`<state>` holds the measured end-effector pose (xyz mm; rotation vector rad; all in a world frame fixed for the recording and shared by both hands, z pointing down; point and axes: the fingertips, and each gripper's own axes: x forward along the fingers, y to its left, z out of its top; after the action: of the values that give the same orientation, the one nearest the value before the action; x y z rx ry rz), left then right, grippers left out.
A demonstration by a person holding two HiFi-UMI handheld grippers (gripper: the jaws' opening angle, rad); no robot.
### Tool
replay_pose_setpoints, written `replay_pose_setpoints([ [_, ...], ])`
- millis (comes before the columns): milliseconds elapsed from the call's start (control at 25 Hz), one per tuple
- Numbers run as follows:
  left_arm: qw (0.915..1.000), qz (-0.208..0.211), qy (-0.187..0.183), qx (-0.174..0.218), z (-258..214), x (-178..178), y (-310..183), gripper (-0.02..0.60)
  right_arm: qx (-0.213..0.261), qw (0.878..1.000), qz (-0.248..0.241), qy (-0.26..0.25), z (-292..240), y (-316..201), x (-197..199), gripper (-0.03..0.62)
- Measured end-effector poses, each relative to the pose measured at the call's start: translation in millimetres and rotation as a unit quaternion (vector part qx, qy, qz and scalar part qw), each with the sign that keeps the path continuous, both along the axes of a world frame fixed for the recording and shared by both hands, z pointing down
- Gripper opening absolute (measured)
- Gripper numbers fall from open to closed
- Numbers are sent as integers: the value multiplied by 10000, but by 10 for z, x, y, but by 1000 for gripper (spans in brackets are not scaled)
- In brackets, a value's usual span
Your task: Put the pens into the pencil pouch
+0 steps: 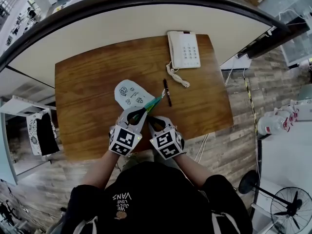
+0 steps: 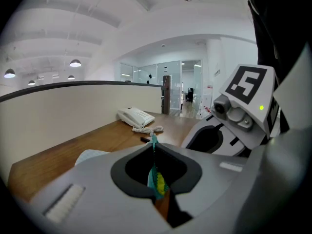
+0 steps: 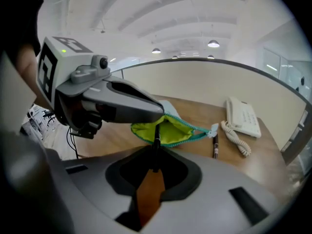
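Note:
A white patterned pencil pouch (image 1: 129, 93) lies on the wooden table (image 1: 87, 96), its teal zip edge and yellow-green lining (image 3: 169, 132) lifted open. My left gripper (image 1: 141, 112) is shut on that zip edge (image 2: 157, 179) and holds the mouth up. My right gripper (image 1: 152, 121) is shut on a thin dark pen (image 3: 156, 134) whose tip points into the open mouth. In the right gripper view the left gripper (image 3: 126, 104) sits just above the pouch. A second dark pen (image 1: 167, 92) lies on the table right of the pouch, also in the right gripper view (image 3: 215, 147).
A white desk phone (image 1: 184, 49) with a coiled cord (image 1: 177, 76) stands at the table's far right. A curved partition wall (image 1: 146, 18) runs behind the table. The front edge is right by my hands.

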<state>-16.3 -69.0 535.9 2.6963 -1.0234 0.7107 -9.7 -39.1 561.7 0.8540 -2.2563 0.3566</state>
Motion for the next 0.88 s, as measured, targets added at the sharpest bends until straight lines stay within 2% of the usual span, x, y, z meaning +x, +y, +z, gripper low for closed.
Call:
replay_pose_setpoints([
  [240,9995,-45,326,28,-99,22,-13,25,64,9998,-83,-181,-45,-196,-119,67],
  [440,9984,-152,541,-10,-129,-23,-45,25,-39,9978,-46,-667,-69,-261,-257,69],
  [640,9977,-275,625,-48,-135,-94,-104,25,-28,9952,1,-974,-137,-294,-276,104],
  [760,9969,-382,685,-89,-129,-137,-148,25,35,9941,235,-1057,-171,-308,-149,104],
  [880,9957,-495,770,-137,-126,-161,-191,25,47,9928,763,-926,-91,-373,143,104],
])
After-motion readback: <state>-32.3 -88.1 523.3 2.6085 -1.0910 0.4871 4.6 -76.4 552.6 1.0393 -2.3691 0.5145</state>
